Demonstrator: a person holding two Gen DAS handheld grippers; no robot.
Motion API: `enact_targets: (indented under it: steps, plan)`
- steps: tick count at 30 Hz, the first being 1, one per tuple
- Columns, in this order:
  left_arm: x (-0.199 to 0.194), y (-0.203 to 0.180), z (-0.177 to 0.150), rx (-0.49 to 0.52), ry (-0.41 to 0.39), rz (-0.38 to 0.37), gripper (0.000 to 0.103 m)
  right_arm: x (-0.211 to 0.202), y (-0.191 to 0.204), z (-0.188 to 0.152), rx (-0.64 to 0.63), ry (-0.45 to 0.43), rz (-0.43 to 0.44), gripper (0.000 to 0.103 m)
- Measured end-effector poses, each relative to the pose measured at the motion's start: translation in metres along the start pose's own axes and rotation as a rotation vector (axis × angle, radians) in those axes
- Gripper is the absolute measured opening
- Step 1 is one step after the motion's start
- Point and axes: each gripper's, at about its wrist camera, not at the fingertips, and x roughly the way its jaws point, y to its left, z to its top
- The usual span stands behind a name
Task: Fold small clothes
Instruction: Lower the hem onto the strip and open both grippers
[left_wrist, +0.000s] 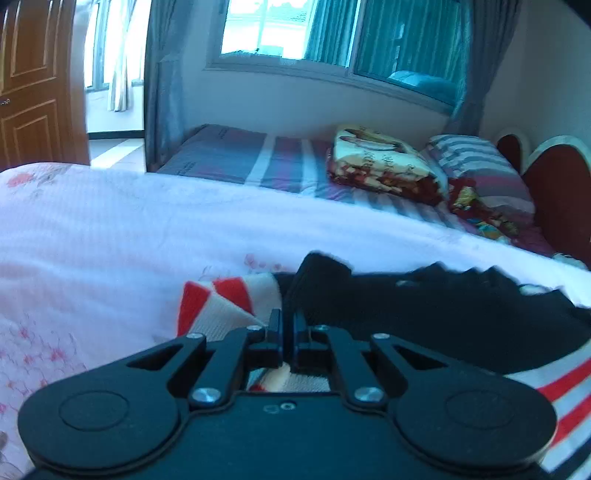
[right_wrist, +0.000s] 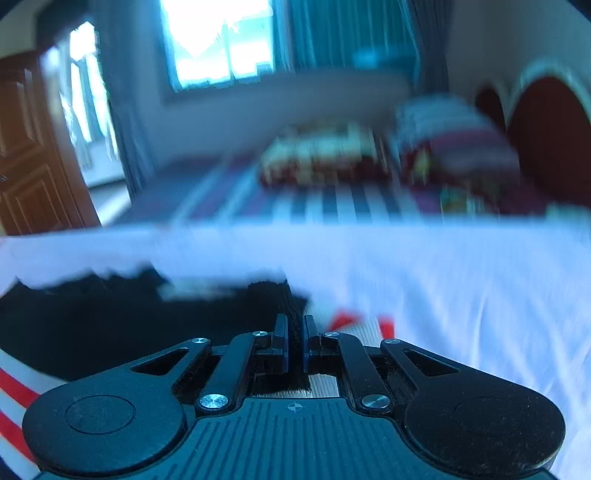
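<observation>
Between the two grippers a black garment (left_wrist: 443, 306) with red-and-white striped trim stretches left to right across the near part of the pink bedspread (left_wrist: 110, 229). The left gripper (left_wrist: 284, 325) pinches its left end, jaws nearly closed; the right gripper (right_wrist: 295, 332) pinches its right end likewise. Both stand equally near, so the fold likely runs away, toward the far side.

Garment (left_wrist: 443, 314) is showing mostly black, with red-and-white stripes at its edges and a cream patch by the left corner. Sheet (left_wrist: 110, 240) under it is reading pale pink-white, with small pink flower prints. Bedspread (left_wrist: 258, 162) beyond is running in purple, grey and white stripes. Folded blanket (left_wrist: 380, 162) is showing cream over dark red, with printed figures. Headboard (left_wrist: 557, 199) is showing dark red with a white rim. Curtains (left_wrist: 406, 33) are looking teal. Door (left_wrist: 33, 81) is showing brown wood. Both grippers are black.
</observation>
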Motion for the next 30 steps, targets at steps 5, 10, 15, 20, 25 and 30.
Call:
enact_targets:
  steps: [5, 10, 15, 20, 25, 30]
  plan:
    - [-0.008, 0.001, 0.005, 0.005, -0.008, 0.027, 0.054, -0.014, -0.002, 0.007, 0.033, -0.027, -0.010, 0.045]
    - [-0.032, -0.037, 0.014, 0.063, -0.119, -0.020, 0.064, -0.033, 0.029, 0.017, -0.015, -0.082, 0.107, 0.047]
    - [0.000, -0.123, 0.005, 0.281, -0.016, -0.157, 0.064, -0.003, 0.110, 0.009, -0.202, 0.026, 0.217, 0.034]
    - [0.011, -0.093, -0.005, 0.249, 0.018, -0.098, 0.066, 0.007, 0.078, -0.005, -0.201, 0.039, 0.056, 0.034]
    - [0.001, -0.029, -0.006, 0.174, 0.000, -0.019, 0.067, -0.011, 0.026, -0.003, -0.144, 0.028, 0.016, 0.007]
    - [-0.031, -0.054, -0.003, 0.156, -0.070, -0.062, 0.065, -0.044, 0.061, -0.010, -0.171, -0.020, 0.095, 0.012]
